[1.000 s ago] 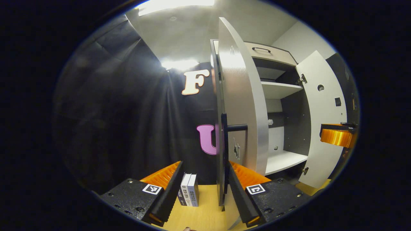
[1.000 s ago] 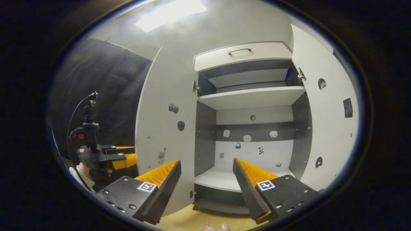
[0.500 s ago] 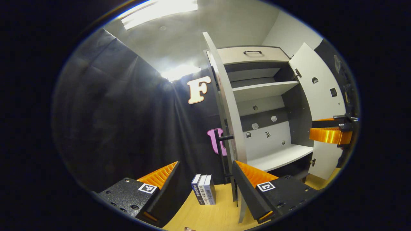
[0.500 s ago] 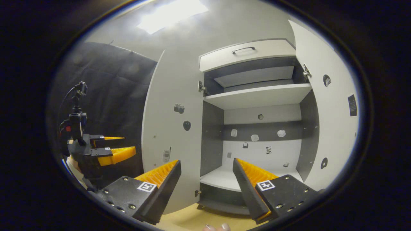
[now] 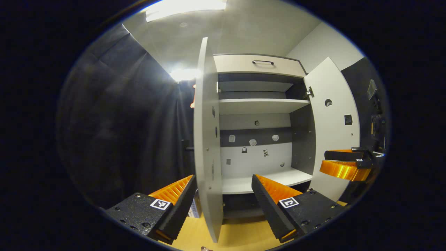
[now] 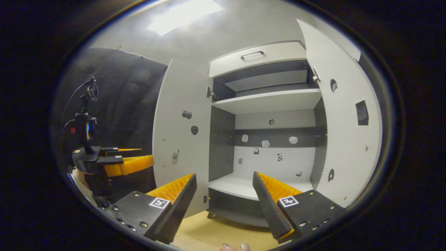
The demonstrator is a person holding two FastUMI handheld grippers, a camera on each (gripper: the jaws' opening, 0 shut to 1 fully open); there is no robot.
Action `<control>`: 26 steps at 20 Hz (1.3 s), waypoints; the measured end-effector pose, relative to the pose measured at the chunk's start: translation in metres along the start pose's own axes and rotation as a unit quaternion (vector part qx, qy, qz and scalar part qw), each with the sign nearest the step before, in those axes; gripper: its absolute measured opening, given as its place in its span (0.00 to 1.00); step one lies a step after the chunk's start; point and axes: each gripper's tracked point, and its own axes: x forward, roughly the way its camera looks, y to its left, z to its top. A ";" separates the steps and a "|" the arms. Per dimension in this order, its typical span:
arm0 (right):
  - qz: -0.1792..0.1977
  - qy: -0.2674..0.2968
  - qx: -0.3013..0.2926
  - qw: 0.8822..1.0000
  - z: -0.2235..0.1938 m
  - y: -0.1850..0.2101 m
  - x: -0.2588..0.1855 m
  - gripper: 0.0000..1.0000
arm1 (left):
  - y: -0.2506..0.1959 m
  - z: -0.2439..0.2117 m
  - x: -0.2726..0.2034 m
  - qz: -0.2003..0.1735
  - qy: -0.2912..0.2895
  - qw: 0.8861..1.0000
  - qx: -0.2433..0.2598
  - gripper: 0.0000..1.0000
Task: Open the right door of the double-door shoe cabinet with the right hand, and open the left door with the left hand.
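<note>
The white shoe cabinet (image 5: 258, 104) (image 6: 268, 101) stands with both doors swung out and its shelves bare. In the left gripper view the left door (image 5: 207, 139) is nearly edge-on, its dark handle (image 5: 186, 149) poking out on the far side. My left gripper (image 5: 223, 205) is open, and the door's free edge runs up between its spread fingers without being pinched. The right door (image 5: 332, 132) (image 6: 345, 122) is wide open. My right gripper (image 6: 224, 202) is open and faces the interior, holding nothing. In the right gripper view the left gripper (image 6: 118, 162) sits by the left door (image 6: 181, 139).
A drawer with a dark handle (image 5: 259, 64) (image 6: 256, 57) tops the cabinet. Small stickers dot the back panel and the doors' inner faces. Books (image 5: 192, 211) peek from behind the left door on the wooden surface (image 5: 240, 233). The right gripper (image 5: 345, 164) hovers by the right door.
The left door has swung farther out. The left gripper has come off its handle side and turned toward the cabinet's inside. The right gripper has barely shifted.
</note>
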 end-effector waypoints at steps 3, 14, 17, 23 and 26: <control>-0.016 0.007 -0.009 1.000 -0.001 -0.017 -0.018 0.98 | -0.022 -0.002 0.003 -0.033 0.002 0.999 -0.008 0.97; -0.070 0.018 -0.016 0.997 -0.008 -0.052 -0.037 0.98 | -0.092 -0.010 0.004 -0.177 0.021 0.983 -0.048 0.98; -0.077 0.017 -0.014 0.997 -0.008 -0.056 -0.033 0.95 | -0.095 -0.012 0.006 -0.187 0.023 0.981 -0.048 0.98; -0.089 0.014 -0.012 0.996 -0.009 -0.061 -0.022 0.95 | -0.102 -0.013 0.012 -0.215 0.021 0.976 -0.034 0.98; -0.088 0.014 -0.017 0.996 -0.010 -0.059 -0.017 0.98 | -0.104 -0.012 0.015 -0.220 0.020 0.975 -0.035 0.98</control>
